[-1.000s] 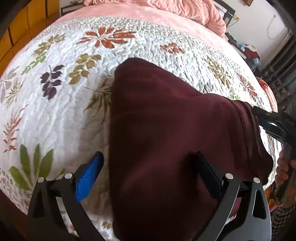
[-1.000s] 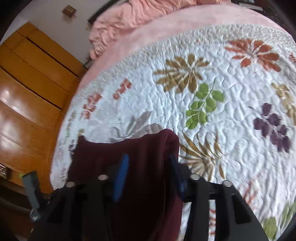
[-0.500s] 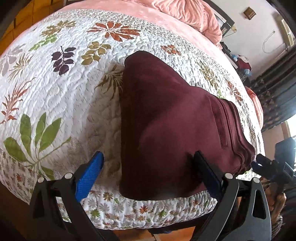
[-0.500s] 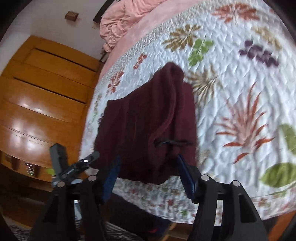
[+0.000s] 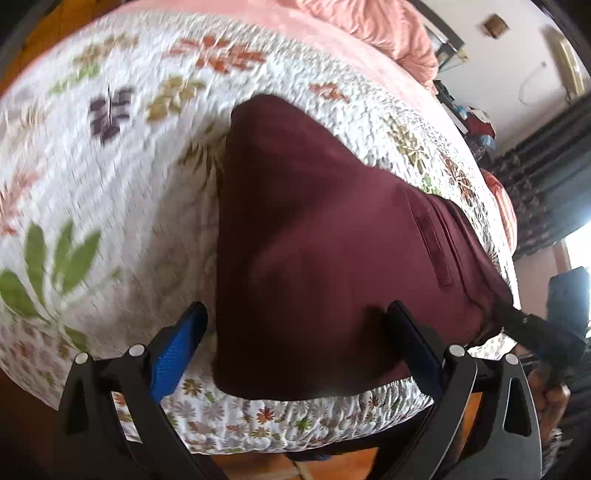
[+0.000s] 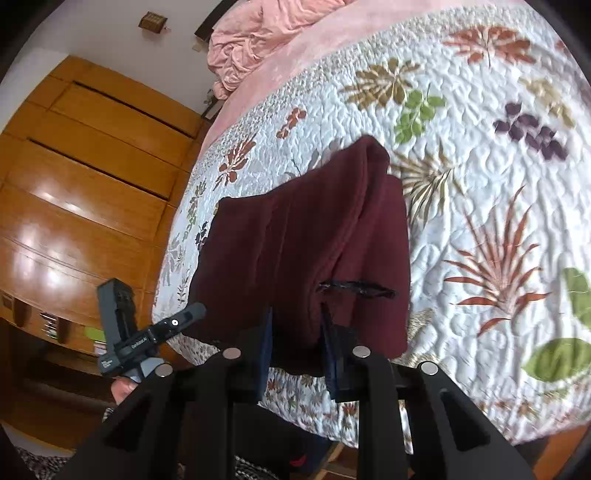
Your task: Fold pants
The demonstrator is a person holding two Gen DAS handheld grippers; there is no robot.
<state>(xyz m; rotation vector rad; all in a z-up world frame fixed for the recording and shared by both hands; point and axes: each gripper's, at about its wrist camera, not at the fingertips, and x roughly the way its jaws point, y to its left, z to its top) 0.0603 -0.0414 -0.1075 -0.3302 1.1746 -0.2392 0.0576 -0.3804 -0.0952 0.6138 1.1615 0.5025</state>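
Observation:
Dark maroon pants (image 5: pixel 325 240) lie folded on the floral quilt (image 5: pixel 110 177), near the bed's front edge. In the right wrist view the pants (image 6: pixel 303 240) show stacked folds and a black drawstring (image 6: pixel 354 288). My left gripper (image 5: pixel 295 332) is open, its fingers either side of the pants' near edge without gripping. My right gripper (image 6: pixel 295 332) has narrowed around the waistband end of the pants; the cloth sits between its fingers. The right gripper also shows at the right edge of the left wrist view (image 5: pixel 535 328), and the left gripper in the right wrist view (image 6: pixel 147 339).
The quilt (image 6: pixel 480 184) covers a bed with a pink blanket (image 6: pixel 266 33) bunched at the head. A wooden wardrobe (image 6: pixel 74 184) stands to one side. Dark curtains (image 5: pixel 546 177) and clutter are beyond the far side. The floor (image 5: pixel 332 465) lies below the bed edge.
Both grippers pulled back from the pants toward the bed edge. The right gripper's fingers have since narrowed onto the waistband end. The left gripper stayed open.

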